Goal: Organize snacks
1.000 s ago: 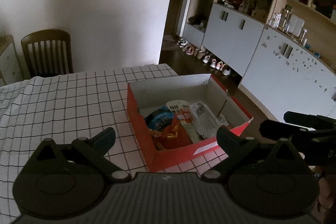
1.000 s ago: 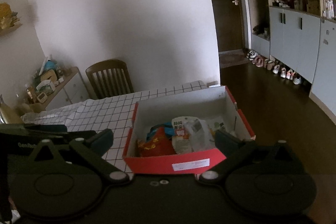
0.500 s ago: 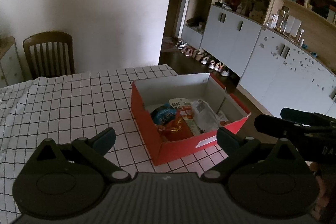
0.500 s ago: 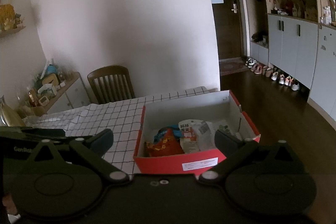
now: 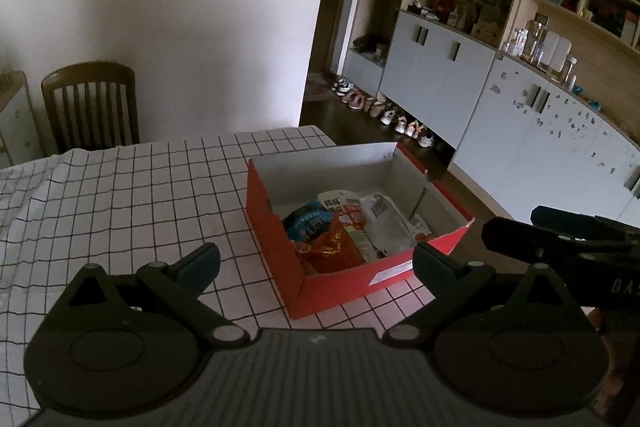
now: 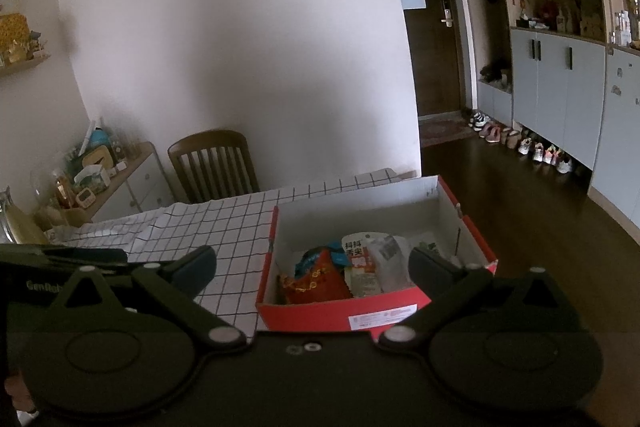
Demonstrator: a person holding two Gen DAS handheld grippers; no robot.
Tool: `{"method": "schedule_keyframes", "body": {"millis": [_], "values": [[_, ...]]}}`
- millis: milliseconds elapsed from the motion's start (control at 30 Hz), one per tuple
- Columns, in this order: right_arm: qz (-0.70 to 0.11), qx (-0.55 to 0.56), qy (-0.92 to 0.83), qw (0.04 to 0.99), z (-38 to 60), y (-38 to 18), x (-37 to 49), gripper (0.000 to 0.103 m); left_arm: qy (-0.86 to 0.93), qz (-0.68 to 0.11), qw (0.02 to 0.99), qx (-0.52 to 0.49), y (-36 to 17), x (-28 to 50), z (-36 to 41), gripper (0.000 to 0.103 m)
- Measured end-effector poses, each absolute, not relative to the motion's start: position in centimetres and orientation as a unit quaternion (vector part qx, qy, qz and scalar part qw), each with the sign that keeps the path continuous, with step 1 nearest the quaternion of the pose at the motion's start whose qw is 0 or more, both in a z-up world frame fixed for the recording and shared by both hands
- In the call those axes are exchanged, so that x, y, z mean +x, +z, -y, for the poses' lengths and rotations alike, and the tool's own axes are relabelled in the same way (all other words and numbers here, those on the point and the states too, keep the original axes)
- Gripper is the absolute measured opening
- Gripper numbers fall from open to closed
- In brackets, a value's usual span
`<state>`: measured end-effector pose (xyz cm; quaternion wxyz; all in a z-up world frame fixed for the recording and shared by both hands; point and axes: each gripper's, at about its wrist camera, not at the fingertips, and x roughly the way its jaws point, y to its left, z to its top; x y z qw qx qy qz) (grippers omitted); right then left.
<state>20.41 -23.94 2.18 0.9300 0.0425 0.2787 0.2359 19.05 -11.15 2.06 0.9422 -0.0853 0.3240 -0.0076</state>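
Compared with a second ago, the red box [image 5: 340,279] is seen farther ahead of both claws, and more of the checked surface [image 5: 132,187] is shown in front of the left claw [image 5: 316,259]. The left claw is held level above the surface, its fingers spread wide with nothing between them. The right claw [image 6: 312,263] is likewise held wide open and empty, raised just short of the box's near wall. The box sits ahead of both claws at the surface's right edge, and the snack packets [image 6: 348,267] are piled in its near half. A wooden chair [image 6: 214,165] is seen beyond the surface.
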Motion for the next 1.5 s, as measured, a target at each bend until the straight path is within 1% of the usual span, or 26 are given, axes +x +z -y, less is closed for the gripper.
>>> {"method": "schedule_keyframes", "body": {"millis": [667,1500], "values": [[-0.286,0.044,0.242,0.926,24.3,2.0,20.5,0.103,0.004,-0.339,0.935,-0.102,1.1,19.7,11.1,0.103],[-0.289,0.058,0.235,0.926,25.0,1.6,21.0,0.103,0.005,-0.312,0.947,-0.083,1.9,20.5,12.2,0.103]]}}
